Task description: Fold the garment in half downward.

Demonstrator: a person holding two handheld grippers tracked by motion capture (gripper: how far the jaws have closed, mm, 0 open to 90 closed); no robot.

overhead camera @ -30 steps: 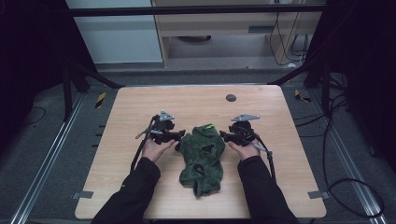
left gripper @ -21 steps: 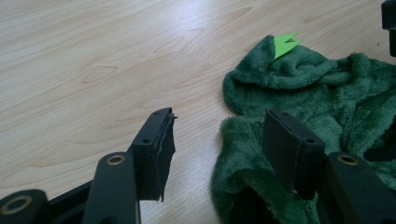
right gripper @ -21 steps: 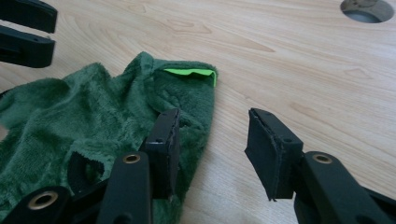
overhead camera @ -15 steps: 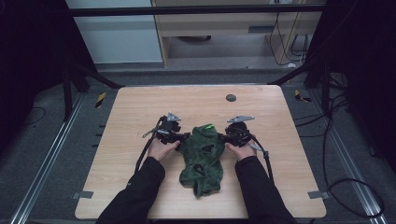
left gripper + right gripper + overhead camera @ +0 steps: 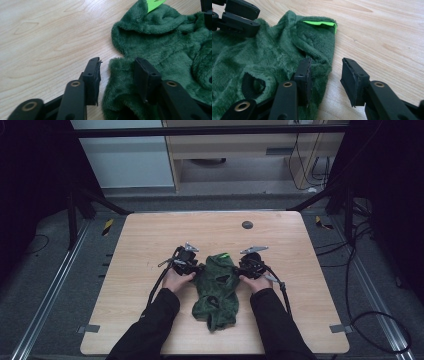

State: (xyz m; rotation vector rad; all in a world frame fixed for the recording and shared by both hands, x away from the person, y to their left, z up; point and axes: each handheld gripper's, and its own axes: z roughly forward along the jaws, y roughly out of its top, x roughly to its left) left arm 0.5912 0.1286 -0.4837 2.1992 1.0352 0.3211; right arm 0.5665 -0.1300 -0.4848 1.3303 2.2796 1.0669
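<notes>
Closing on green fleece garment (image 5: 218, 285) — both tools, edges between jaws, contact unclear.

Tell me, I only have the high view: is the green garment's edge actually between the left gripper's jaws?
Observer: Yes. In the left gripper view, a fold of the green garment sits between the jaws of the left gripper. They have just been closing, with a gap at one pad.
Operator: And the right?
Observer: The right gripper straddles the garment's edge, one jaw on fleece, the other over bare table. Its jaws have just been closing, not pinching yet.
Operator: Any markings?
Observer: A bright green tag at an opening's edge.
</notes>
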